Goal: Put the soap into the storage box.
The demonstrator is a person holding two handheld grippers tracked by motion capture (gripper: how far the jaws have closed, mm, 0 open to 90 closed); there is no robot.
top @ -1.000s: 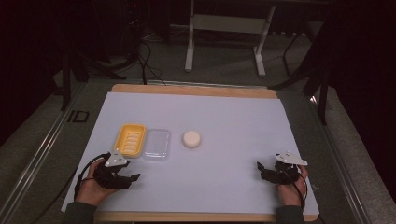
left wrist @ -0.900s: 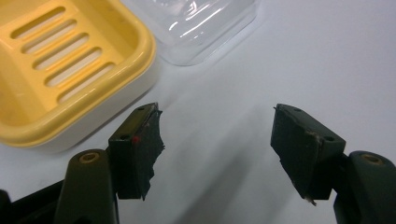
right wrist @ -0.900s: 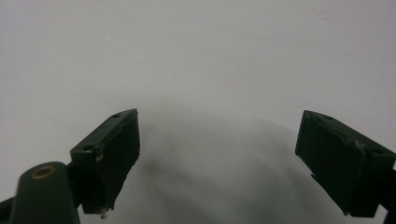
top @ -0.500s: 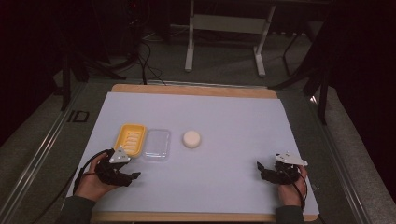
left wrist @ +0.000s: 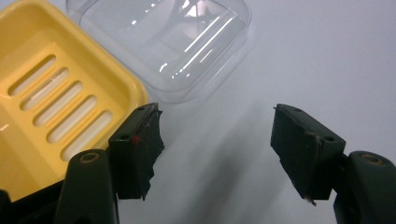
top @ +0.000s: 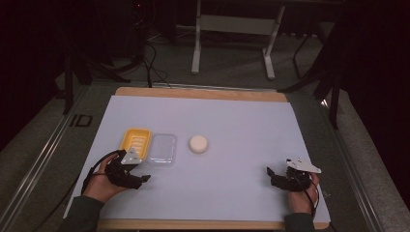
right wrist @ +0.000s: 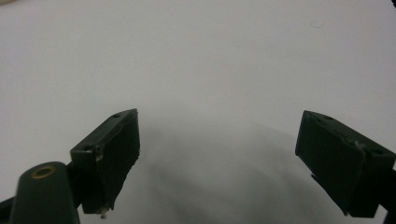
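A yellow slotted soap tray [top: 134, 142] lies at the table's left, with a clear plastic lid [top: 163, 148] touching its right side. A round white soap [top: 198, 144] rests alone to the right of the lid. My left gripper [top: 140, 179] is open just in front of the tray and lid, nothing between its jaws. In the left gripper view the yellow tray [left wrist: 51, 98] sits at the left jaw and the clear lid [left wrist: 173, 42] lies ahead; left gripper [left wrist: 215, 135]. My right gripper [top: 270, 175] is open near the front right, over bare table; right gripper [right wrist: 217, 154].
A pale sheet covers the wooden table [top: 203, 94]. Beyond the far edge stand a metal frame [top: 234, 29] and cables on a dark floor. A rail [top: 43, 154] runs along the left side.
The left hand and gripper have shifted slightly. The right gripper and the objects have stayed put.
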